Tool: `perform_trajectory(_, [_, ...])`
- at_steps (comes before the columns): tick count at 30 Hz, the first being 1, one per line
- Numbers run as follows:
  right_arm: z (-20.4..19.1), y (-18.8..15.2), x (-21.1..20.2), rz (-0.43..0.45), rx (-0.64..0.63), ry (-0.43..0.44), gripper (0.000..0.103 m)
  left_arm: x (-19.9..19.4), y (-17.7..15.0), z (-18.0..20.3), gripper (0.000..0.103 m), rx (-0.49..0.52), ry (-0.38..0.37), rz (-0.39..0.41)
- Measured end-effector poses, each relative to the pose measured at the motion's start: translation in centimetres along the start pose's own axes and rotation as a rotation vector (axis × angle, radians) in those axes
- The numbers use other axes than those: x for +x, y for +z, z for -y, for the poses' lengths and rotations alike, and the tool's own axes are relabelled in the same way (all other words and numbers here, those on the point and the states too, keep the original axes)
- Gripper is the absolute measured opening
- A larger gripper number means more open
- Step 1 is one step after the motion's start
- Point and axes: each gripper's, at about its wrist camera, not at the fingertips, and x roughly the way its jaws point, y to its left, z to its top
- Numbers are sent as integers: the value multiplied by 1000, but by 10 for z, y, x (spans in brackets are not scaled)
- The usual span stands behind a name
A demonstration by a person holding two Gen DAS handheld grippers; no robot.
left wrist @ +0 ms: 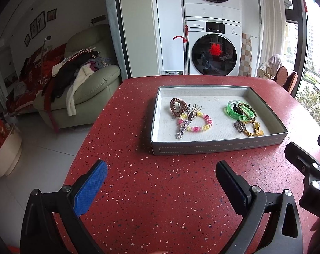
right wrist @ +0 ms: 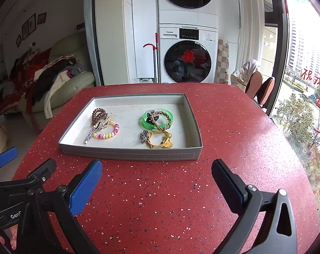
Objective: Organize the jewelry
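Note:
A grey tray (left wrist: 219,146) (right wrist: 128,153) stands on the red speckled table (left wrist: 160,201) (right wrist: 160,201). Its left half holds a brown coil hair tie (left wrist: 177,106) (right wrist: 98,115), a pink-and-yellow bead bracelet (left wrist: 199,128) (right wrist: 109,135) and a silver clip (left wrist: 182,130) (right wrist: 90,135). Its right half holds a green bangle (left wrist: 234,111) (right wrist: 146,122) with a braided band on it, a yellow band (left wrist: 254,130) (right wrist: 160,140) and a silver charm (left wrist: 240,125) (right wrist: 144,135). My left gripper (left wrist: 162,169) and right gripper (right wrist: 157,167) are both open and empty, side by side in front of the tray.
A green sofa (left wrist: 90,84) heaped with clothes is at the left beyond the table. Stacked washing machines (left wrist: 212,48) stand behind it. A window (right wrist: 303,84) is on the right. Part of the right gripper (left wrist: 308,169) shows in the left view.

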Motion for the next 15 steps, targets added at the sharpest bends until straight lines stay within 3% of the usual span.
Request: perform_trajectory(15, [-1, 1, 0, 1, 0, -1, 103, 1, 0, 0, 103, -3, -1, -2])
